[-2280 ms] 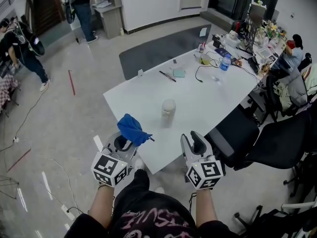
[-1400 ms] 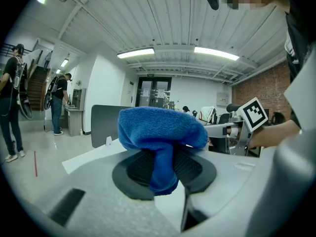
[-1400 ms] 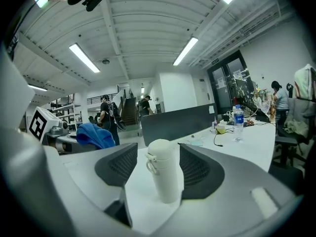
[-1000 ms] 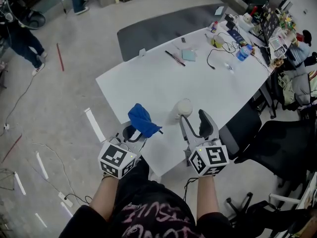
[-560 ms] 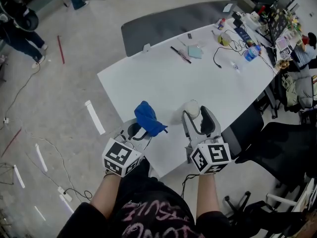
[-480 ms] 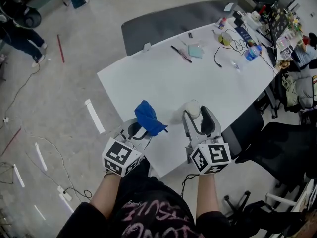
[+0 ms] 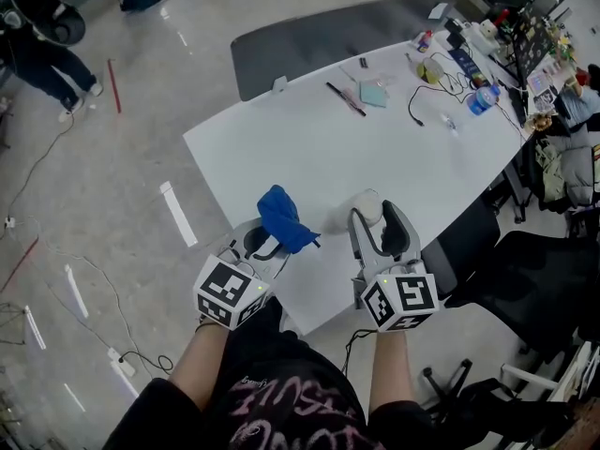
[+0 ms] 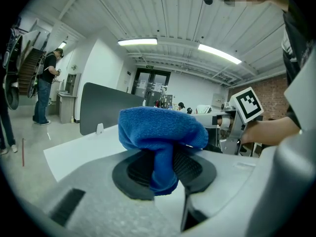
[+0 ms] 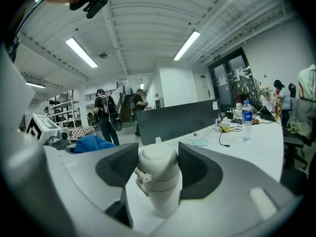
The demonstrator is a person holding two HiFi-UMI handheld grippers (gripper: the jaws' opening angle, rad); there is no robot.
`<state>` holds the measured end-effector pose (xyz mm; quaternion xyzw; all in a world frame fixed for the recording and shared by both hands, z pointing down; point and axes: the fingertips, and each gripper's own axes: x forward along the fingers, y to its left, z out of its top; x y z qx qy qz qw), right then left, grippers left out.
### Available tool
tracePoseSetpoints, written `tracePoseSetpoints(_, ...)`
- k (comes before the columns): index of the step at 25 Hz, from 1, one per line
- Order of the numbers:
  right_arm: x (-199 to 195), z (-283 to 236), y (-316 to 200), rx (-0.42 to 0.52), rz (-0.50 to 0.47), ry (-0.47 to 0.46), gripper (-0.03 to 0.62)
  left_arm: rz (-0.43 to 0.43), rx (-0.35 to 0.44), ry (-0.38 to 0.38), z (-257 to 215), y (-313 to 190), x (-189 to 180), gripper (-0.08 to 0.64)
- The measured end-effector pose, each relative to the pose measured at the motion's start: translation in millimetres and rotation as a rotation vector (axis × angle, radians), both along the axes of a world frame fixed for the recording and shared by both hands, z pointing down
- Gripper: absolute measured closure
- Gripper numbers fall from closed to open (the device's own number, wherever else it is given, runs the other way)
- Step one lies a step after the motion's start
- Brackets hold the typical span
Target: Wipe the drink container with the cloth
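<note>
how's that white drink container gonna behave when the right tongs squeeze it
The drink container looks rigid, smooth and rounded, so it may slip in a light squeeze. It stands tall on a narrow base on the table, so a sideways nudge could tip it. The right tongs have just been closing with it between them.

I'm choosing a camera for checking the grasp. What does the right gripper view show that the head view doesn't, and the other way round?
Only the right gripper view: the right gripper has its jaws, which have just been closing, on either side of the white drink container, with no clear press yet. The lid seam and side tab also show.

Only the head view: the left gripper clamping the blue cloth, the person's forearms and the full outline of the table.

Both: container, cloth, tabletop and a water bottle at the far end.
</note>
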<state>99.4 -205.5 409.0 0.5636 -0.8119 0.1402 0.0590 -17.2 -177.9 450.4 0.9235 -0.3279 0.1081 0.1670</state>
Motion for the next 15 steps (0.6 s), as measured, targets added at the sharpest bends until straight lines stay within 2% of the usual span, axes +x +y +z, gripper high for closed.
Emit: tracePoseSetpoints(15, 0.2, 1.8, -4.5, -0.001, 0.0, -0.008, 0.339, 0.239, 0.076, -0.022, -23.0, -17.7, 64.5, 0.462)
